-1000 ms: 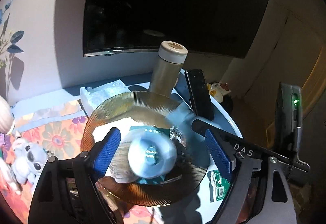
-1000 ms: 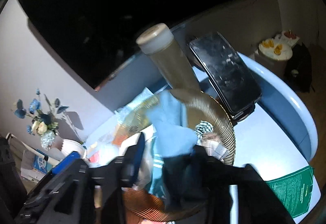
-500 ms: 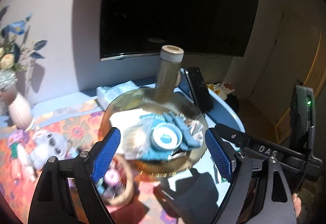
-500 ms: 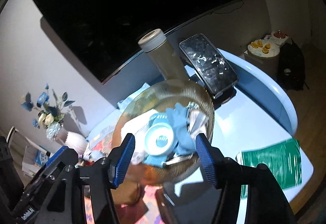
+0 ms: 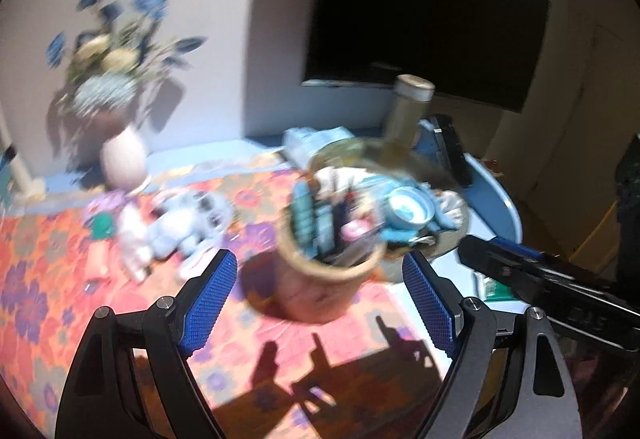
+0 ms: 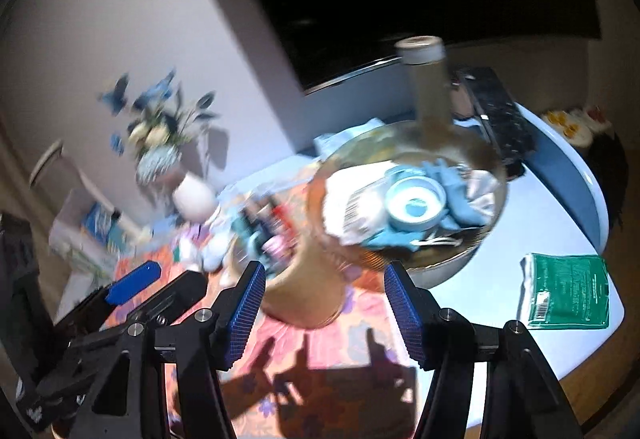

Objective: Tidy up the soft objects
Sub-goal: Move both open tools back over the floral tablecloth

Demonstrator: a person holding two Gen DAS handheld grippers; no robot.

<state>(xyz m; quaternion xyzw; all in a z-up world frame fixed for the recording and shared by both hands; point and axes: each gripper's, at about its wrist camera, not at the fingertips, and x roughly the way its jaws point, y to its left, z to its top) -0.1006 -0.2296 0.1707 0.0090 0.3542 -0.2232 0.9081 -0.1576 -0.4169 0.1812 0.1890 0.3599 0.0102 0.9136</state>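
An amber glass bowl point(image 6: 494, 159) holds a light blue cloth point(image 6: 454, 183), a blue-and-white round tin point(image 6: 416, 203) and white packets. The left wrist view shows the same bowl point(image 5: 340, 150) behind a brown pot point(image 5: 320, 297). A grey plush koala point(image 5: 192, 219) lies on the floral cloth point(image 5: 40, 279), left of the pot. My left gripper point(image 5: 320, 259) is open in front of the pot, with nothing between its pads. My right gripper point(image 6: 325, 267) is open too, empty, short of the pot point(image 6: 312, 297) and bowl. Both views are motion-blurred.
The pot holds a remote and pens. A vase of blue flowers point(image 5: 122, 159) stands at the back left. A tall bottle point(image 6: 430, 91) and a dark phone point(image 6: 500, 115) stand behind the bowl. A green packet point(image 6: 568, 291) lies near the table's right edge.
Both grippers have drawn back from the bowl and swung left, bringing the pot, koala and vase into view. The blue cloth between the right fingers a second ago lies in the bowl.
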